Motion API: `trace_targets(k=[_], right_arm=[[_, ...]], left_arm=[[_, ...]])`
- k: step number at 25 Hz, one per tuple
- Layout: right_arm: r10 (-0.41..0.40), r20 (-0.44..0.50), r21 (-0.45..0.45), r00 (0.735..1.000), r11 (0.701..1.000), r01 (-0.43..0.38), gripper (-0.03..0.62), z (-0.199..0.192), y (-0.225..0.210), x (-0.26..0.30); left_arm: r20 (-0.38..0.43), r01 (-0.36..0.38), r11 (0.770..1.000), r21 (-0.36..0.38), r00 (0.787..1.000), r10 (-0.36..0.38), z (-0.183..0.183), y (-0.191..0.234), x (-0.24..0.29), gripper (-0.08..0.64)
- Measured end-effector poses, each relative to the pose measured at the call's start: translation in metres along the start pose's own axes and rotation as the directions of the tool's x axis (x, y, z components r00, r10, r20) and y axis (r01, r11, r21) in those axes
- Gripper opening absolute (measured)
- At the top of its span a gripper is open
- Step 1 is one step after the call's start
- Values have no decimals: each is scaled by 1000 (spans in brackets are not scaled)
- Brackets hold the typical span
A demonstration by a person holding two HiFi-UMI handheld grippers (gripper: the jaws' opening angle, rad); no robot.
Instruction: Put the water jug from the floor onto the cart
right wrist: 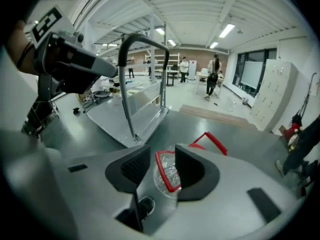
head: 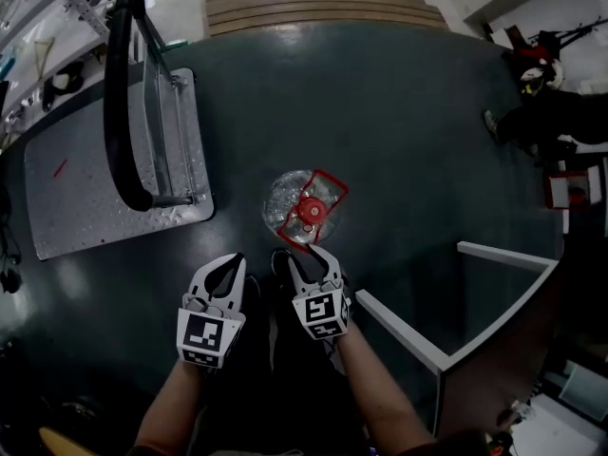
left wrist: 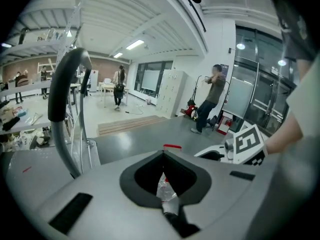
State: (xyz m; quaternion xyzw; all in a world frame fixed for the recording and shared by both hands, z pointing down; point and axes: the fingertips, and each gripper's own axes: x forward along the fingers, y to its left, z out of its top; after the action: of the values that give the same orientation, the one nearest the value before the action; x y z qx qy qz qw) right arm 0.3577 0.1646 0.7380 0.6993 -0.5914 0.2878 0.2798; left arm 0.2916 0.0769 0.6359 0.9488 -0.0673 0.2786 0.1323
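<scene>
The clear water jug [head: 288, 200] with a red cap and a red carry handle [head: 327, 191] stands on the dark floor, just ahead of both grippers. My right gripper [head: 304, 252] is open, its jaws either side of the near part of the red handle [right wrist: 165, 170] without pressing on it; clear plastic of the jug [right wrist: 172, 176] shows below. My left gripper [head: 231, 257] hangs to the jug's left, empty, its fingertips met. Through its jaw hollow in the left gripper view I glimpse the jug [left wrist: 164, 188]. The cart [head: 90, 193], a grey platform with a black push handle [head: 118, 103], stands at left.
A white-framed partition [head: 446, 350] stands close on the right. Wooden boards [head: 323, 3] lie beyond the dark floor patch. A person [left wrist: 211, 98] stands further off by the lockers, with more people deep in the room.
</scene>
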Motion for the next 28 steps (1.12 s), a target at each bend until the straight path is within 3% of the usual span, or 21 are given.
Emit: trace_targets(k=[8, 15, 21, 23, 24, 28], right_arm=[[89, -193, -121, 977, 986, -114, 126, -48, 7, 56], [155, -331, -195, 931, 954, -228, 126, -73, 10, 92], [197, -413, -187, 889, 937, -294, 116, -77, 13, 105], [201, -438, -199, 876, 929, -312, 36, -77, 16, 108], [208, -449, -195, 869, 926, -322, 26, -77, 18, 108], [273, -476, -105, 836, 926, -362, 23, -72, 17, 97]], left_arm=[[-65, 1, 999, -32, 998, -3, -35, 0, 34, 6], [-92, -38, 997, -63, 995, 32, -49, 5, 49, 6], [-99, -77, 993, -94, 993, 68, -57, 12, 50, 7], [-101, -88, 991, -103, 992, 78, -61, 15, 48, 7], [-102, -93, 990, -108, 991, 82, -62, 15, 47, 8], [-102, -121, 985, -121, 989, 109, -57, 8, 42, 8]])
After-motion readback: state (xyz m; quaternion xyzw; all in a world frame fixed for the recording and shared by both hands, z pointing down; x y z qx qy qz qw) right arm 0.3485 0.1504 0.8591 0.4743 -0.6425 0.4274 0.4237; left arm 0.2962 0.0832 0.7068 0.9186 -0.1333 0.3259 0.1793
